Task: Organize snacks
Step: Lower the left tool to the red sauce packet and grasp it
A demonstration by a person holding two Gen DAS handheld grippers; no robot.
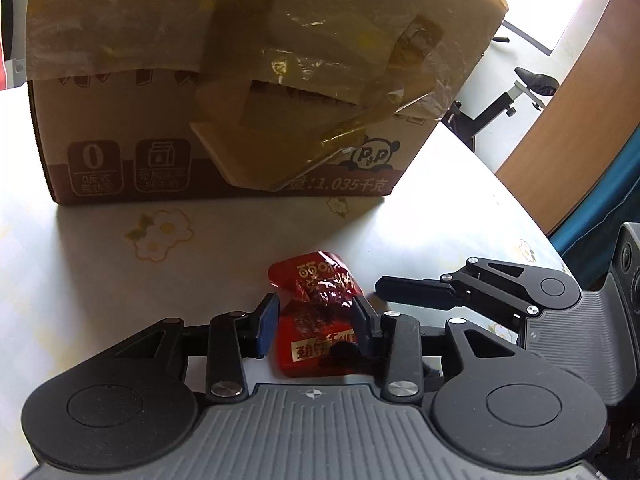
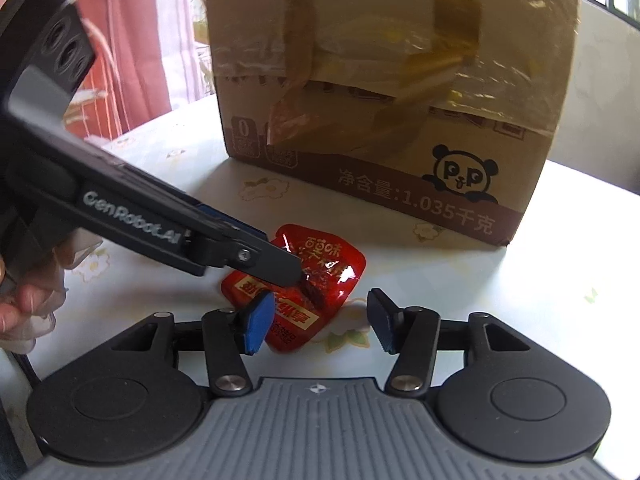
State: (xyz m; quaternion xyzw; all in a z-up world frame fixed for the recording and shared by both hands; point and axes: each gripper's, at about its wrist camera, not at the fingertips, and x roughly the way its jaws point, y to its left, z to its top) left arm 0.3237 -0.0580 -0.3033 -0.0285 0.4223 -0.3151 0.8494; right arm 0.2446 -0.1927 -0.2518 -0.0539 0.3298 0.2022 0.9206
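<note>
Between your left gripper [image 1: 316, 320] pads lies the red snack packet [image 1: 316, 312], flat on the table [image 1: 100, 264], bracketed but not visibly clenched. Close squarely across its middle. Right gripper [image 2: 320, 316] waits released beside it. Cardboard box [image 1: 224, 92] stands far; table edge curves away right.

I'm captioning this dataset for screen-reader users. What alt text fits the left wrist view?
The left gripper straddles a red snack packet lying on a floral tablecloth, its pads at the packet's sides. Behind stands a taped cardboard box with a panda logo, and the right gripper reaches in from the right.
</note>
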